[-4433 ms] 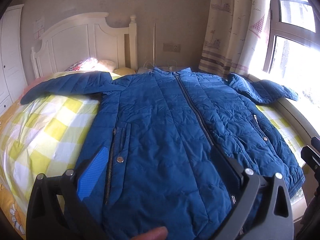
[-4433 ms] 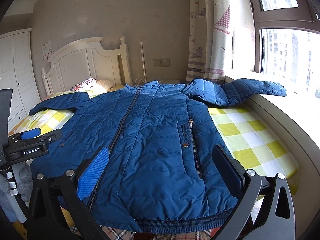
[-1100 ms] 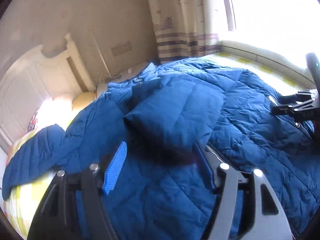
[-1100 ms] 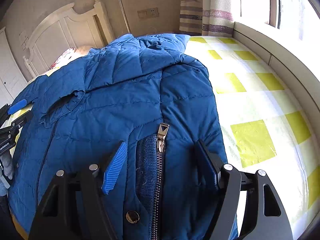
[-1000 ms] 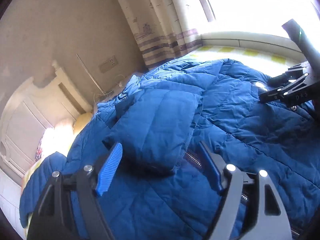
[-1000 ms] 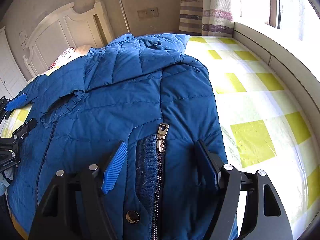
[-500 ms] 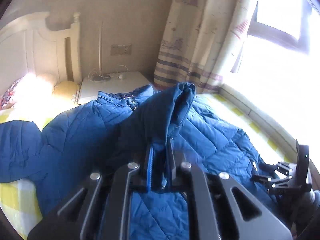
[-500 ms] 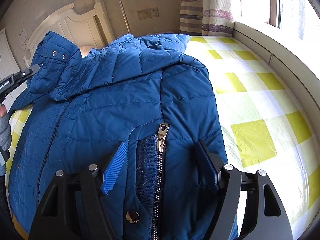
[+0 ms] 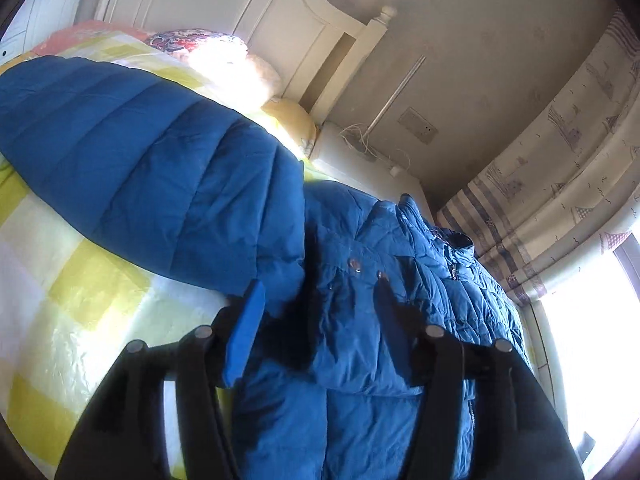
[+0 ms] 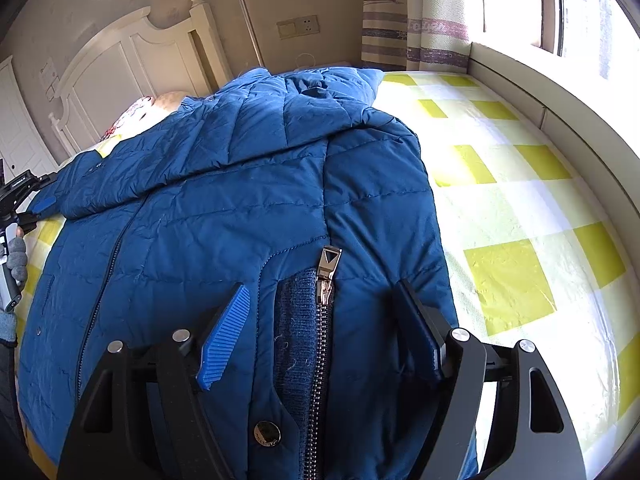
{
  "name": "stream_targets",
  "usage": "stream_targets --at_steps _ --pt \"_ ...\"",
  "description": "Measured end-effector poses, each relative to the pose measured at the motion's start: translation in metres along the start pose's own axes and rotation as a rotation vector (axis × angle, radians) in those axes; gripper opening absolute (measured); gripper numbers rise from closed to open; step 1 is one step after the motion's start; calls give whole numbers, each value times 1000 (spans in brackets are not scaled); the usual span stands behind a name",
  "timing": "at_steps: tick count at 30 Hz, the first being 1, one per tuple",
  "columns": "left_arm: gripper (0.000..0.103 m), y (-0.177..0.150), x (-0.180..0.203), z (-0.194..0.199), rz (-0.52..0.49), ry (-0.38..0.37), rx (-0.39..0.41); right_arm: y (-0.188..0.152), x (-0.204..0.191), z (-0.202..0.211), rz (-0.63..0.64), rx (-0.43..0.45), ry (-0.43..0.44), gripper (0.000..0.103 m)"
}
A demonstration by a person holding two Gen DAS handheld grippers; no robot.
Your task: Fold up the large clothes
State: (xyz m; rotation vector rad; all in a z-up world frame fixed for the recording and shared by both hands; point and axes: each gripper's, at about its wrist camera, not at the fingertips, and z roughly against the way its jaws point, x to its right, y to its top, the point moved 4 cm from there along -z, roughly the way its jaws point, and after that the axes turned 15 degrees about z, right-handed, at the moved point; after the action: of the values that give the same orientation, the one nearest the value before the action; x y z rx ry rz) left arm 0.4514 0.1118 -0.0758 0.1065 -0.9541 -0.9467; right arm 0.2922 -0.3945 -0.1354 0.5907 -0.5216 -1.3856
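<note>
A blue quilted jacket [image 10: 248, 208] lies on the bed with its right sleeve folded across the chest. My right gripper [image 10: 320, 300] is open, its jaws either side of the pocket zipper [image 10: 328, 276] near the hem. My left gripper [image 9: 320, 300] is open over the folded sleeve's cuff with snap buttons [image 9: 354, 266]. The jacket's other sleeve [image 9: 132, 168] lies spread over the bedsheet to the left. The left gripper also shows at the far left of the right wrist view [image 10: 38, 200].
The bed has a yellow and white checked sheet [image 10: 512, 200]. A white headboard [image 9: 248, 24] and pillows [image 9: 224, 56] are at the far end. A window ledge [image 10: 560, 92] and curtain [image 9: 560, 140] run along the right side.
The left gripper carried the folded sleeve's cuff across the jacket to the left, laid it down and opened. The right gripper has stayed still and open.
</note>
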Motion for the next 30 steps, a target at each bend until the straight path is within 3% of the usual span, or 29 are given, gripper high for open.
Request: stream_targets --at_steps 2,4,5,8,10,12,15,18,23,25,30 --pt "56 -7 6 -15 -25 20 -44 0 -1 0 1 -1 -2 71" --pt "54 -18 14 -42 -53 86 -96 0 -1 0 1 0 -2 71" --pt "39 -24 14 -51 -55 87 -118 0 -1 0 0 1 -1 71" --pt "20 -36 18 -50 -122 131 -14 0 -2 1 2 2 -2 71" --pt "16 -41 20 -43 -167 135 34 2 -2 3 0 6 7 72" --pt "16 -41 18 -40 -175 119 37 11 1 5 16 6 -12 72" --pt "16 -36 10 -44 -114 79 -3 40 6 6 73 31 -108 72" --pt "17 -35 6 -43 -95 58 -9 77 -1 -9 189 44 -173 72" --pt "18 -35 10 -43 -100 60 -9 116 -26 -63 352 -5 -158 72" --pt "18 -35 11 -43 -98 59 -10 119 -37 -79 438 -3 -178 60" --pt "22 -35 11 -45 -108 59 -24 115 -3 -86 246 -28 -198 57"
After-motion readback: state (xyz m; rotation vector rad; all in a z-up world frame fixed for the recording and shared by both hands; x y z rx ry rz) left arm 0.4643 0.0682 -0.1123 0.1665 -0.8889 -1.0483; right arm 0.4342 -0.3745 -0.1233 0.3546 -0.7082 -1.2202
